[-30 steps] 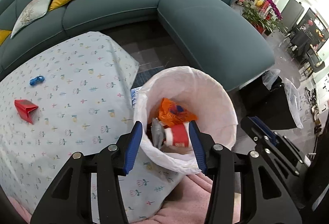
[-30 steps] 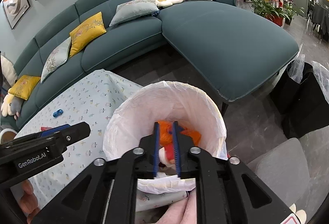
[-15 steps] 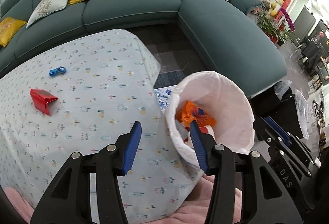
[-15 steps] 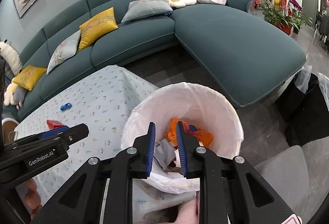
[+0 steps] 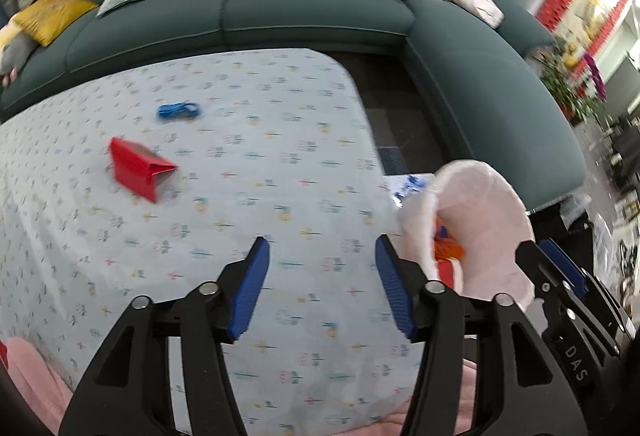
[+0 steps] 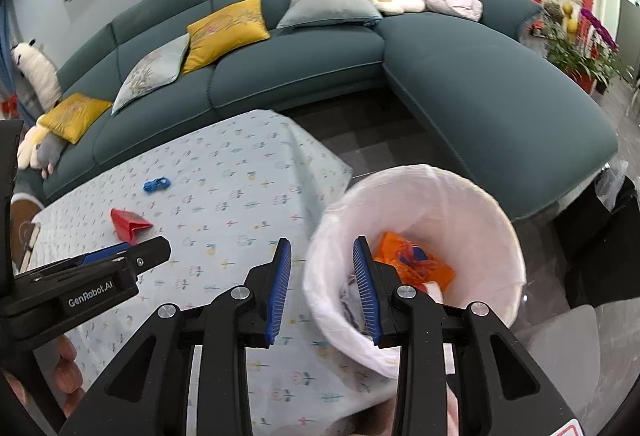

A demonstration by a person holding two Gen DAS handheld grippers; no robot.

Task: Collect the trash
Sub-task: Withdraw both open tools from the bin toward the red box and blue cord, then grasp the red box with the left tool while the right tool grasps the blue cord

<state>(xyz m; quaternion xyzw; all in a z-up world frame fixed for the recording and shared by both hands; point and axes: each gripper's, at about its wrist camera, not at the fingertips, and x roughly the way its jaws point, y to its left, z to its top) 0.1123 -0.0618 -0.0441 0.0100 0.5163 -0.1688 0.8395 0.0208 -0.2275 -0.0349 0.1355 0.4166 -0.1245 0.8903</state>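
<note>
A red folded paper scrap [image 5: 138, 169] and a small blue wrapper [image 5: 178, 111] lie on the patterned tablecloth [image 5: 260, 163]; both also show in the right wrist view, the red scrap [image 6: 129, 224] and the blue wrapper [image 6: 157, 184]. A white-lined trash bin [image 6: 424, 240] stands off the table's right edge and holds orange, red-white and grey trash [image 6: 412, 264]. My left gripper [image 5: 320, 288] is open and empty over the cloth, left of the bin [image 5: 480, 232]. My right gripper [image 6: 322, 288] is open and empty over the bin's left rim.
A teal corner sofa [image 6: 320, 47] with yellow and grey cushions curves behind the table. Dark floor [image 6: 380, 131] lies between table and sofa. Black bags [image 6: 600, 220] sit right of the bin. Plants [image 6: 580, 51] stand at the far right.
My left gripper has swung left from above the bin to over the tablecloth. My right gripper has opened, risen out of the bin and shifted left.
</note>
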